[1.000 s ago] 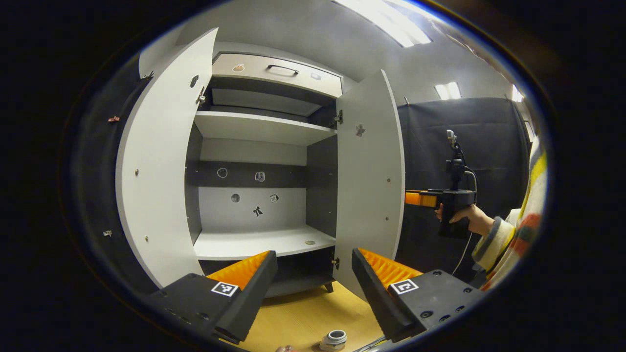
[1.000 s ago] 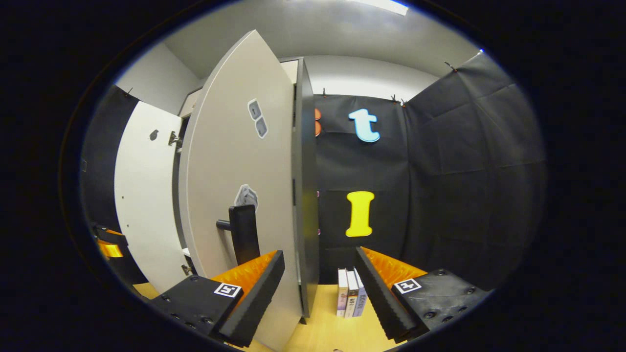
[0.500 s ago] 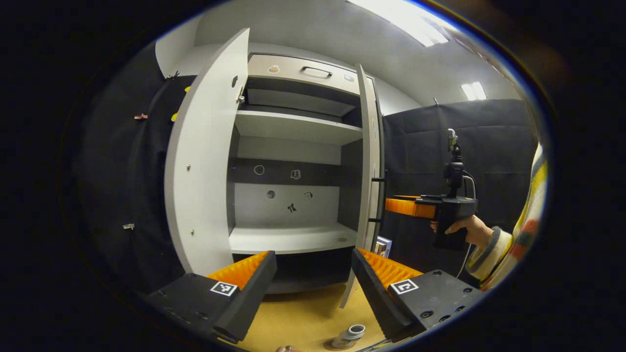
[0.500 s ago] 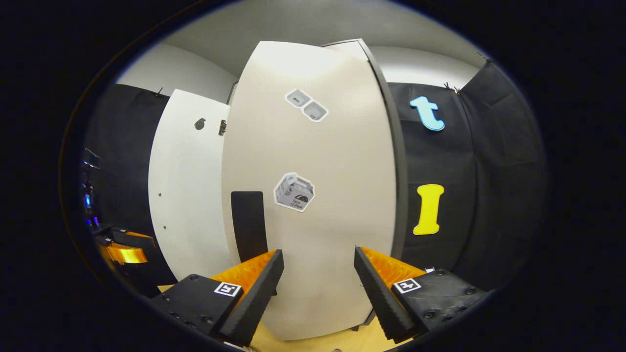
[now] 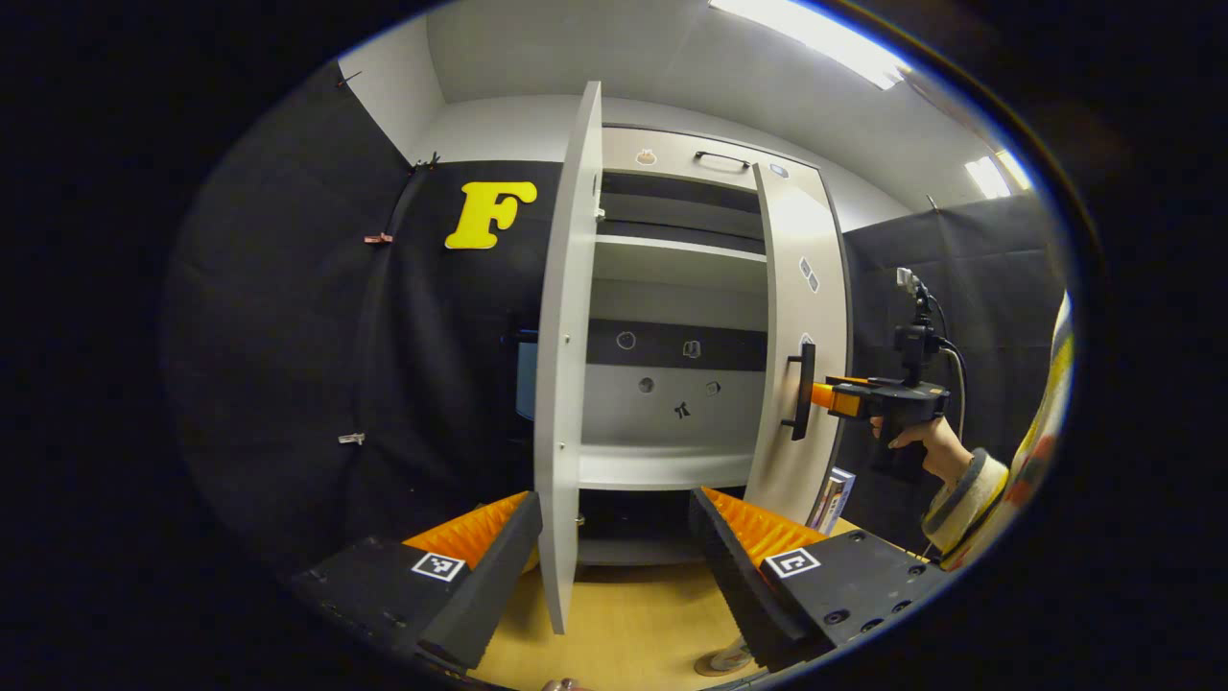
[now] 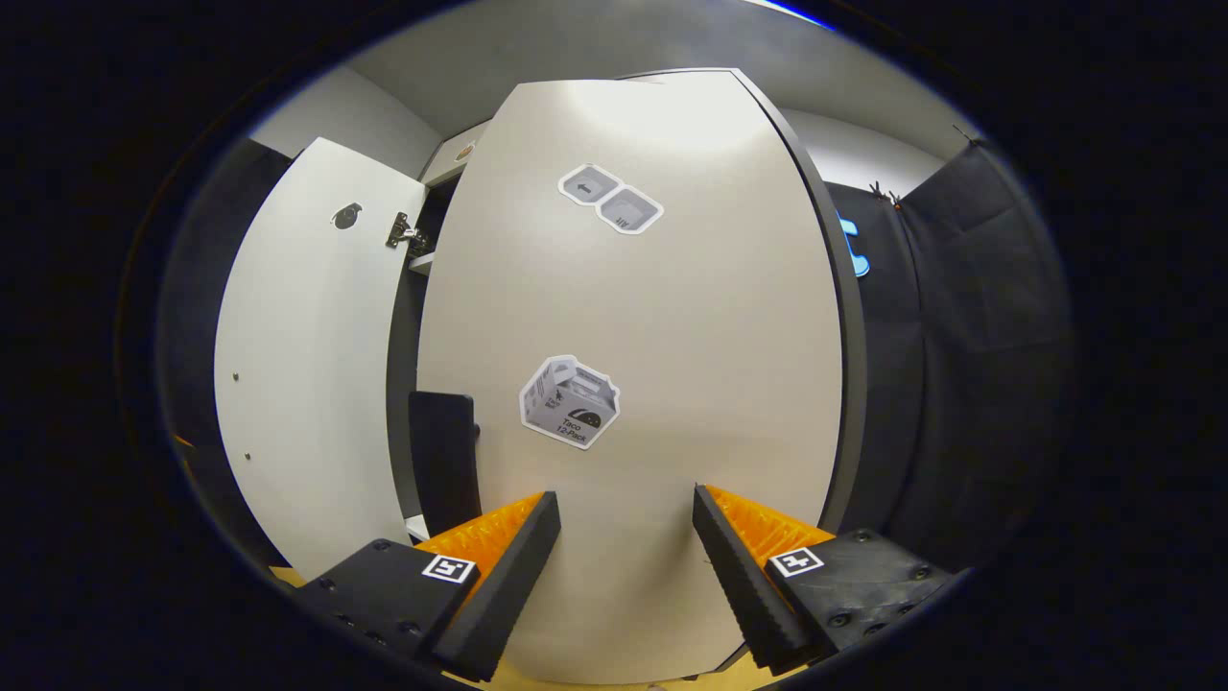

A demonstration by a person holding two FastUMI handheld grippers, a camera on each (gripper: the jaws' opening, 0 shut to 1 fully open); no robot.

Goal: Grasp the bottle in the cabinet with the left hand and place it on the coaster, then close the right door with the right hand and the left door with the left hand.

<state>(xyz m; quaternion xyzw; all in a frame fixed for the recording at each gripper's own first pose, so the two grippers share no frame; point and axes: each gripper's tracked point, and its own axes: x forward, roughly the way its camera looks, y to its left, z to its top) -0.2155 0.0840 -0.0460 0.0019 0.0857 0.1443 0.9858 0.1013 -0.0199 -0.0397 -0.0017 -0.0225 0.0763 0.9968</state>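
Right gripper (image 6: 619, 566), fingers spread and empty, sits close against the outer face of the right door (image 6: 672, 403), its dark handle (image 6: 443, 470) at the left edge, left door (image 6: 297, 384) standing open farther left.

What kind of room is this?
Probably a recording booth set up like a home: black cloth walls, a tall pale two-door cabinet on a light wooden floor, and a person's hand holding a claw.
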